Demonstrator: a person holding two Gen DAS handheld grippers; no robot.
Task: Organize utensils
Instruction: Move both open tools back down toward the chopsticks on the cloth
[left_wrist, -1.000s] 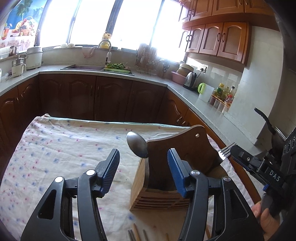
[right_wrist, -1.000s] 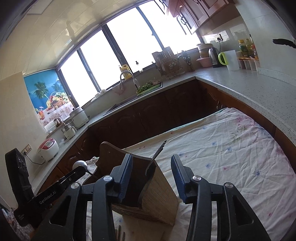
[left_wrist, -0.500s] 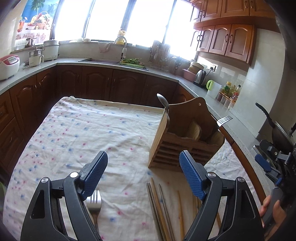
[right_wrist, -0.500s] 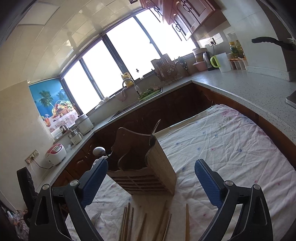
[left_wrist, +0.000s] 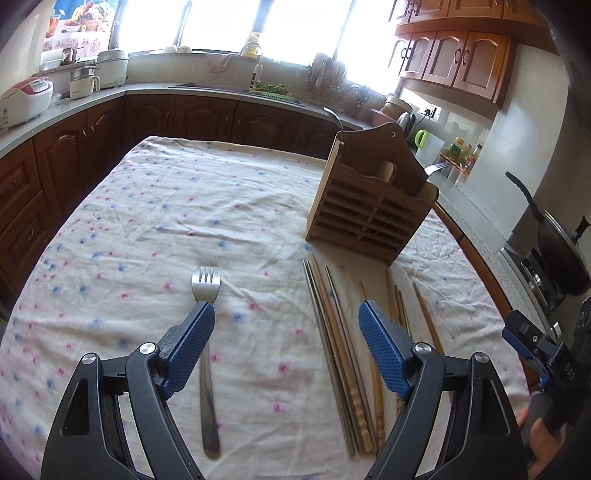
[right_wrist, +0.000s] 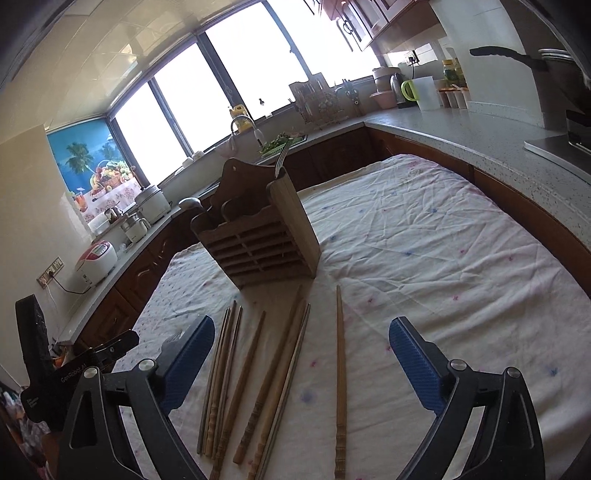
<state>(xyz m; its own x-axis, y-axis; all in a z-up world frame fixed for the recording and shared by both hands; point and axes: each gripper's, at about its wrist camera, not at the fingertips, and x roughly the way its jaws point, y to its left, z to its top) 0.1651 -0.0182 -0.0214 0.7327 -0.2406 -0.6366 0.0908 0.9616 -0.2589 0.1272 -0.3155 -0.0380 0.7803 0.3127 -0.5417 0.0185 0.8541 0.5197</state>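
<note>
Backed off from the wooden holder (left_wrist: 373, 206), both hand-held grippers, left (left_wrist: 286, 345) and right (right_wrist: 301, 363), spread wide and empty, chopsticks (right_wrist: 273, 376) between them, fork (left_wrist: 207, 332) at left's nine o'clock.

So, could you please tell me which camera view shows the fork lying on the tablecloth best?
The left wrist view: the fork lies there nearly full length, tines toward the wooden holder, its neck hidden behind one blue pad. The right wrist view does not show it at all, only the chopsticks.

A rice cooker (left_wrist: 24, 98) sits on the counter (left_wrist: 88, 101). A kettle (right_wrist: 397, 85) stands near the green-handled jug (right_wrist: 421, 92). A floral cloth (left_wrist: 155, 206) covers the table.
</note>
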